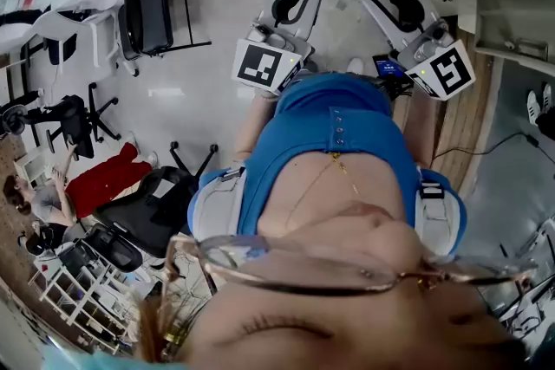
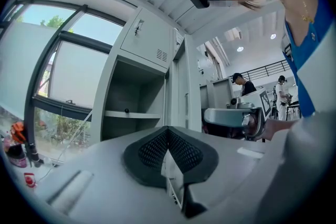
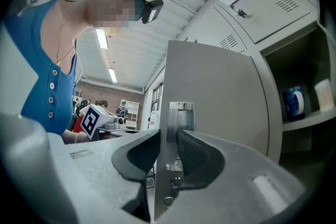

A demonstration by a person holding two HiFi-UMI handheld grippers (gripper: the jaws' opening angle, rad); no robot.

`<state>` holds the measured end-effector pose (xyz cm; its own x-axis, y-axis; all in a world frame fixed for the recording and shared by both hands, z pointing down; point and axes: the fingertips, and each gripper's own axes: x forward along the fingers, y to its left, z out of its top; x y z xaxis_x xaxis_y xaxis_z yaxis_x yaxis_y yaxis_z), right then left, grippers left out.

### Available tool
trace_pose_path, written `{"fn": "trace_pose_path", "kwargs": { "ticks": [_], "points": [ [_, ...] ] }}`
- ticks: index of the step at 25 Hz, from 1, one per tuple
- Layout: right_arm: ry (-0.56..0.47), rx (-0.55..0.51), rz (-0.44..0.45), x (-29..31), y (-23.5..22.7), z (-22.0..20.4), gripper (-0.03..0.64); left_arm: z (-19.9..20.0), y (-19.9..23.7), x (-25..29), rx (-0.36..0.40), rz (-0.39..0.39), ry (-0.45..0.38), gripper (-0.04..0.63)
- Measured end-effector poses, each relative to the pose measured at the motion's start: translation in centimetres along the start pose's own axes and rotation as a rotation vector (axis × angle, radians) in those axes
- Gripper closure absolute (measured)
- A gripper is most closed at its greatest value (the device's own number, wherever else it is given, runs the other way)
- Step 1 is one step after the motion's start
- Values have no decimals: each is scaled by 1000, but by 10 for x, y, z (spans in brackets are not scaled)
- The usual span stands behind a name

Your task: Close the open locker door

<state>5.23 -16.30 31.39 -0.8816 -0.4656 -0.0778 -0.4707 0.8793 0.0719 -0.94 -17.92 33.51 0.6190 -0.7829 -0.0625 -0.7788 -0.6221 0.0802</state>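
Note:
In the right gripper view the open grey locker door (image 3: 210, 92) stands edge-on, and its edge with the metal latch plate (image 3: 181, 113) runs between the jaws. My right gripper (image 3: 167, 150) is shut on that door edge, one dark pad on each face. Behind the door is the open compartment (image 3: 302, 128), where a blue mug (image 3: 294, 101) stands on a shelf. My left gripper (image 2: 168, 153) has its pads closed together on nothing and points at another open locker bay (image 2: 134, 107). The head view shows both grippers, left (image 1: 299, 0) and right (image 1: 395, 4), held out ahead of my body.
Closed locker doors (image 2: 147, 39) sit above the bays. A large window (image 2: 58, 71) is left of the lockers. People stand far back (image 2: 242, 82). Black office chairs (image 1: 152, 13) and a white rack (image 1: 82, 290) stand on the floor around me.

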Motion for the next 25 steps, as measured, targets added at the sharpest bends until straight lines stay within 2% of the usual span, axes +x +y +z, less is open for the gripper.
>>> {"fn": "trace_pose_path", "kwargs": {
  "ticks": [4, 12, 18, 25],
  "points": [
    [17, 8, 19, 20, -1, -4, 505, -1, 16, -6, -9, 14, -2, 594],
    [21, 4, 20, 61, -3, -13, 511, -6, 51, -23, -16, 57, 2, 594],
    [15, 18, -17, 91, -12, -18, 537, -7, 79, -36, -16, 83, 5, 594],
    [24, -20, -98, 123, -23, -21, 549, -11, 102, -49, -25, 61, 3, 594]
  ]
}}
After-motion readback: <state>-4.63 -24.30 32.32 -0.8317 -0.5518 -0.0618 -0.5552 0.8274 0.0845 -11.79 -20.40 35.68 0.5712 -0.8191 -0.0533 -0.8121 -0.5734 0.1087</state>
